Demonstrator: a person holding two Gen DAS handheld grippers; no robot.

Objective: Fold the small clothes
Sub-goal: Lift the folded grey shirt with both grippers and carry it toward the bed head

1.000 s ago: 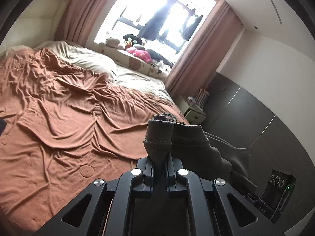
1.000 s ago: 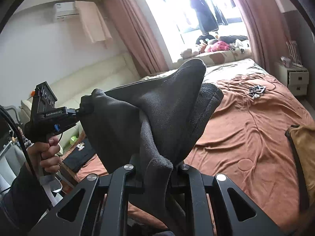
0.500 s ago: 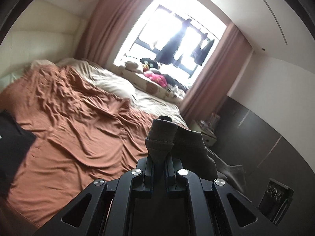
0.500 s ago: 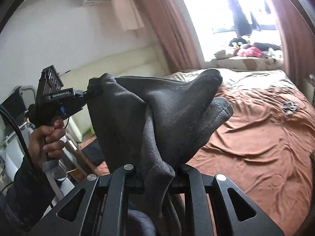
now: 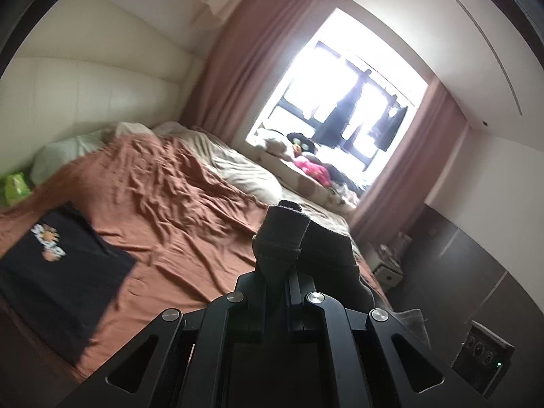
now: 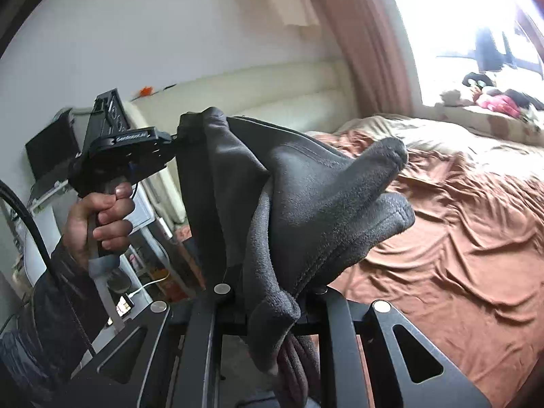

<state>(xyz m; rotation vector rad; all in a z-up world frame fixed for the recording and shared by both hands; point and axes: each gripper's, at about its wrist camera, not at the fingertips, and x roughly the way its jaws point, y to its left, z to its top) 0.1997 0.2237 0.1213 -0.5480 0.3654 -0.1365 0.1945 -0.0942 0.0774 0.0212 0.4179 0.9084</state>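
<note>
A garment (image 6: pixel 306 204) hangs between the two claws above the bed (image 5: pixel 176 210) — a folded shirt (image 5: pixel 57 282) lies on it, left.

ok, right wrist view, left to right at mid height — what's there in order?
Hand gripping the left gripper → dark grey fleece garment stretched between both grippers → rumpled rust-brown bedspread. Cream padded headboard runs behind the garment, so it's not placed in the order.

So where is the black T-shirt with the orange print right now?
In the left wrist view, the black T-shirt lies flat at the left on the rust-brown bedsheet, near the green packet.
</note>
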